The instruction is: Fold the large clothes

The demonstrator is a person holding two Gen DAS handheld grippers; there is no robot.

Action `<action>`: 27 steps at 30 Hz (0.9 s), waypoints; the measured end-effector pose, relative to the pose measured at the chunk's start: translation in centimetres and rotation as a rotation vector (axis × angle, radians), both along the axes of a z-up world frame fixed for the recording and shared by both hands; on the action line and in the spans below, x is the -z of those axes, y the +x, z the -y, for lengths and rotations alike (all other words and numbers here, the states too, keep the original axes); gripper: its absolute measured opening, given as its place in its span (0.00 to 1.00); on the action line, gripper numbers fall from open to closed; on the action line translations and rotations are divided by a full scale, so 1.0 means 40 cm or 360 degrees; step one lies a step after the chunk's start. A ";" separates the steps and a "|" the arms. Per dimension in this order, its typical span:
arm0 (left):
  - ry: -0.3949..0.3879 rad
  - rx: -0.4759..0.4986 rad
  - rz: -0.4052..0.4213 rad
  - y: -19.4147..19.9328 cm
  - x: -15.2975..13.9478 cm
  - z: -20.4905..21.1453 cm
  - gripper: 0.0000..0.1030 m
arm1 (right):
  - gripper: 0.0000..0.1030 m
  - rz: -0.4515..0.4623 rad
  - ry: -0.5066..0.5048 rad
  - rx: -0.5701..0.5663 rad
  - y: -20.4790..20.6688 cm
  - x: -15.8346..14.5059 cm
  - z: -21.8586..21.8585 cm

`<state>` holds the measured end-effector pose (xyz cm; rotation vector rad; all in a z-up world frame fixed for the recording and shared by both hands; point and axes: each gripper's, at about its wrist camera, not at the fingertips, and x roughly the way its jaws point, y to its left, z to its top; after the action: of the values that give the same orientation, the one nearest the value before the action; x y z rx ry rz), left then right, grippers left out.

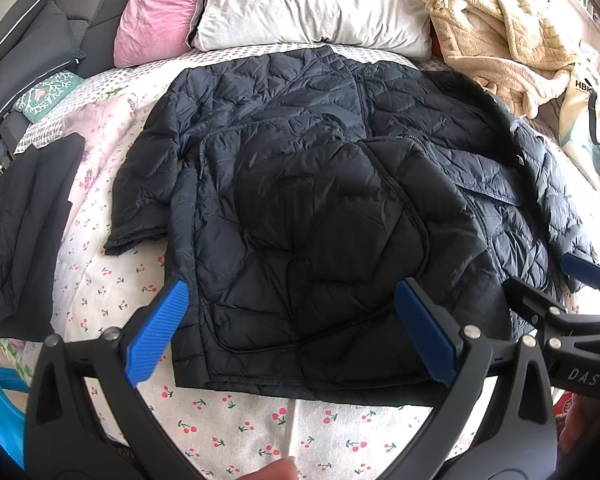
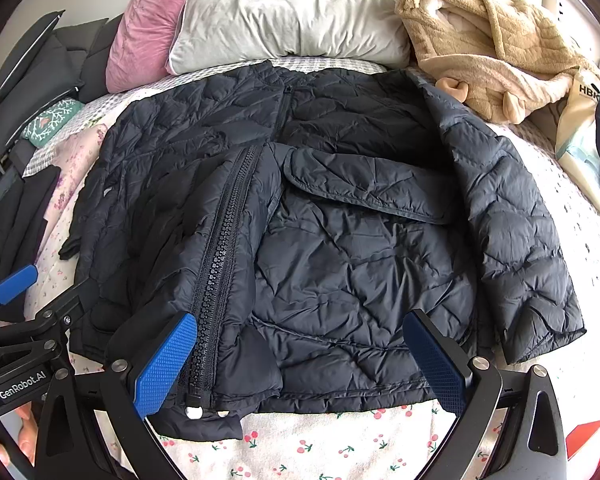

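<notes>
A dark navy quilted puffer jacket lies spread on the bed, its hem toward me and its collar toward the pillows. In the right wrist view the jacket shows its chunky front zipper and a pocket flap. One sleeve lies out at the left, the other at the right. My left gripper hovers open over the hem, holding nothing. My right gripper is open above the hem beside the zipper end, also with nothing in it.
A cherry-print quilt covers the bed. At the head lie a pink pillow and a white pillow. A beige fleece robe and a tote bag sit at the right. Dark folded clothing lies at the left edge.
</notes>
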<state>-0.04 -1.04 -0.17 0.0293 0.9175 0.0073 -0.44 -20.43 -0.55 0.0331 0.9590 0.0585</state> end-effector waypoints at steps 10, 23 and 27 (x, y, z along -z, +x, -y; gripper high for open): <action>0.0000 -0.0001 0.0001 0.000 0.000 -0.002 0.99 | 1.00 0.0000 -0.0001 0.0000 0.000 0.000 -0.001; 0.0000 0.0001 0.0000 0.000 0.001 -0.003 0.99 | 1.00 0.0005 -0.0001 -0.0001 0.002 0.002 0.003; 0.0002 0.0001 0.0002 0.000 0.000 -0.002 0.99 | 1.00 0.0012 -0.0006 -0.0002 0.001 0.001 0.003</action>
<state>-0.04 -0.98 -0.18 0.0306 0.9161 0.0074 -0.41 -20.56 -0.59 0.0290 0.9518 0.0580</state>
